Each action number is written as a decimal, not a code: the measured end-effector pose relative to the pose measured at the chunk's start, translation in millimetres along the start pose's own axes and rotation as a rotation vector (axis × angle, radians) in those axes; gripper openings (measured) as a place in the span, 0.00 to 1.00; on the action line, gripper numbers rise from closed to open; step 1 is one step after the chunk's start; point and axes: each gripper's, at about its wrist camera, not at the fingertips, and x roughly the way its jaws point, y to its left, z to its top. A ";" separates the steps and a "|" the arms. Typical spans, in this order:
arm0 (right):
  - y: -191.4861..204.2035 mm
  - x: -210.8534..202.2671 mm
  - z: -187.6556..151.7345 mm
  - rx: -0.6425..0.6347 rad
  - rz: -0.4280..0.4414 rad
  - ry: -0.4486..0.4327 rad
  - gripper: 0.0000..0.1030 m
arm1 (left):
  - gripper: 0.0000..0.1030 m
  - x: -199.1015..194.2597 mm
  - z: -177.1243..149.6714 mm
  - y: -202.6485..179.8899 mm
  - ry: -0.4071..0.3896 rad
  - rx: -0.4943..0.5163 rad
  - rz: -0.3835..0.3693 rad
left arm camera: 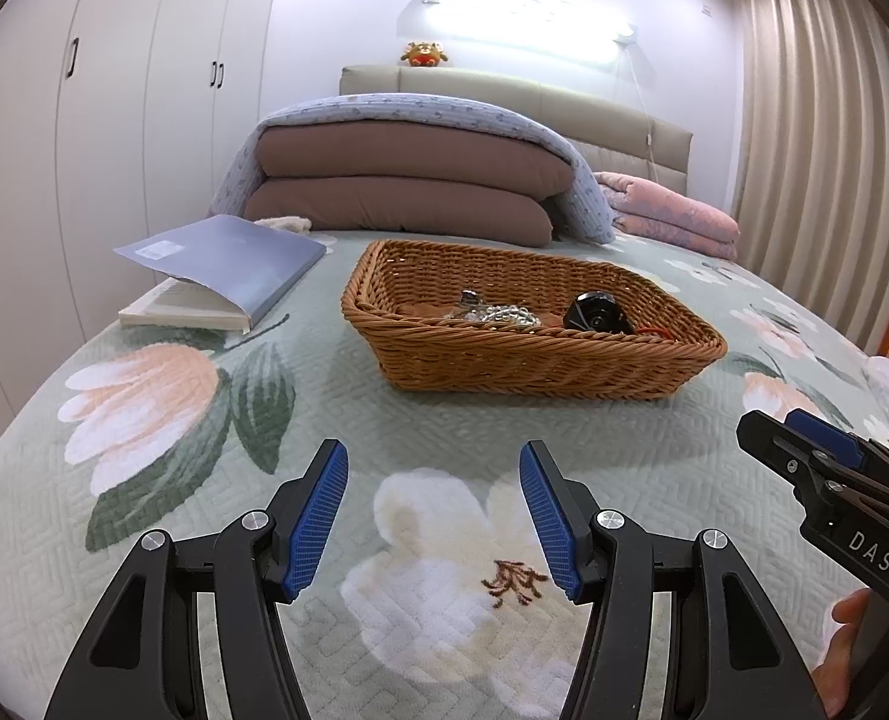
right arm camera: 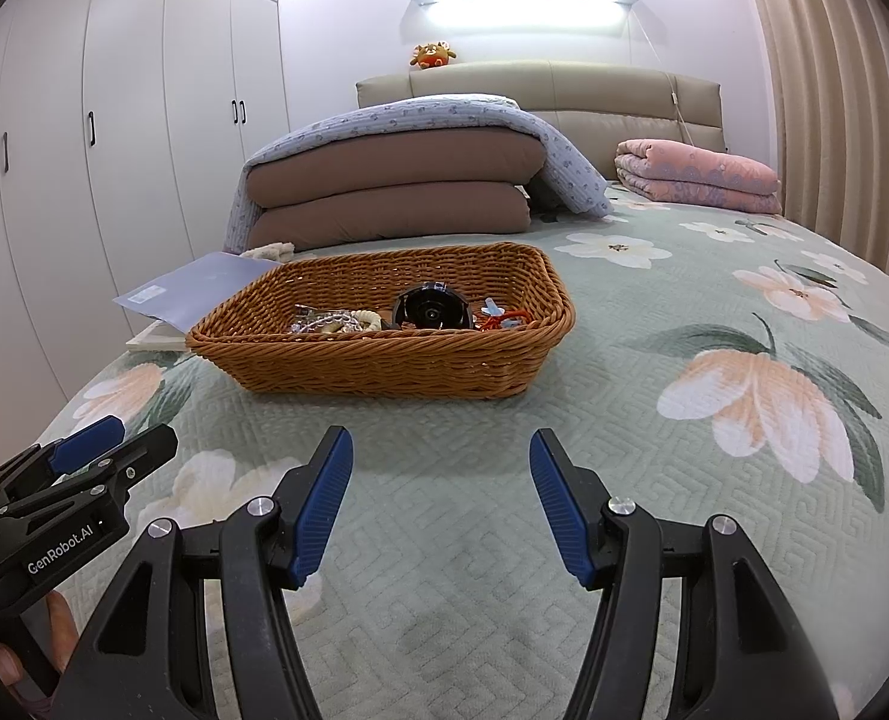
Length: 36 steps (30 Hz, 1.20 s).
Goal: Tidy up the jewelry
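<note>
Left gripper (left arm camera: 433,513) and right gripper (right arm camera: 440,501): jaws apart, nothing held, both over the floral bedspread (right arm camera: 654,360). Ahead, clear of both: wicker basket (left arm camera: 528,360) holding the jewelry (right arm camera: 333,322), beside a black round item (right arm camera: 432,309).

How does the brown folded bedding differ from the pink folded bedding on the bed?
The brown bedding is plain; the pink bedding has a pattern. The brown stack looks taller and bulkier than the pink stack. A lilac quilt drapes over the brown one; the pink one lies uncovered. Both are folded and lie near the headboard.
</note>
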 end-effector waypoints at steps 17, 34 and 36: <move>0.1 -0.1 0.3 0.001 -0.001 0.000 0.63 | 0.59 0.7 0.3 0.9 0.002 -0.001 0.003; 1.1 -0.3 0.1 0.000 -0.001 0.000 0.63 | 0.59 -2.7 1.0 3.0 -0.018 -0.010 0.010; 1.2 -0.3 0.1 0.001 -0.001 0.000 0.63 | 0.59 -5.9 1.1 4.1 -0.042 -0.009 0.021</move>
